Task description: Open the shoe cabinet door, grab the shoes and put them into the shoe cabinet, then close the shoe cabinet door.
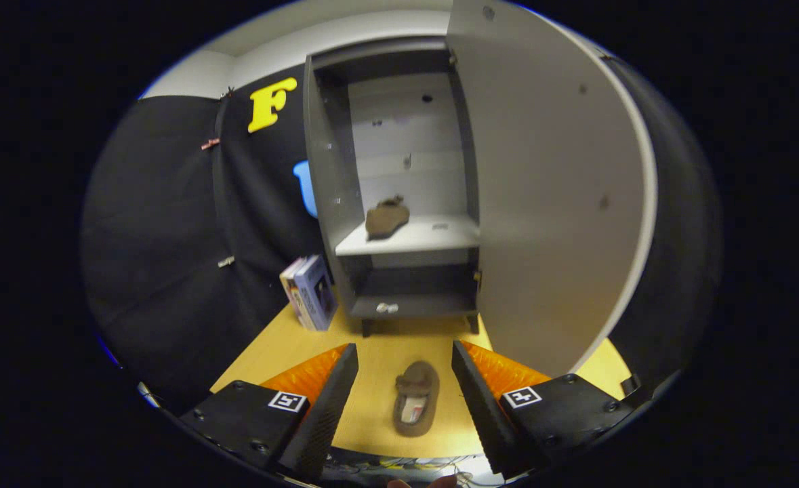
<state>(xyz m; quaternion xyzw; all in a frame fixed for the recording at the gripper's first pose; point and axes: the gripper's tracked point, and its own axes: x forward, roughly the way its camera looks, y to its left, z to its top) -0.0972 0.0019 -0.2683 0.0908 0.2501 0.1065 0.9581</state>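
The cabinet (399, 203) stands at the far edge of the desk (284, 346), its door (548, 190) swung wide on the right so the inside is free to reach; I judge the opening step done. Against the cabinet's left foot leans a box (310, 293), out of the path. On the cabinet's middle shelf (433, 237), toward its left side, one shoe (387, 217) already lies, set far enough in that the door should clear it. The second shoe (417, 396) rests flat on the desk near the front edge, lengthwise toward the cabinet, between my fingers but touching neither; so my tongs (404, 390) are spread open and hold nothing, lined up on either side of it for a squeeze across its width. I reckon this is the approach to the second grab; the soft upper may give, so a grip low on the sides seems wiser. The bottom shelf holds a small pale thing (387, 308); what, I cannot tell.
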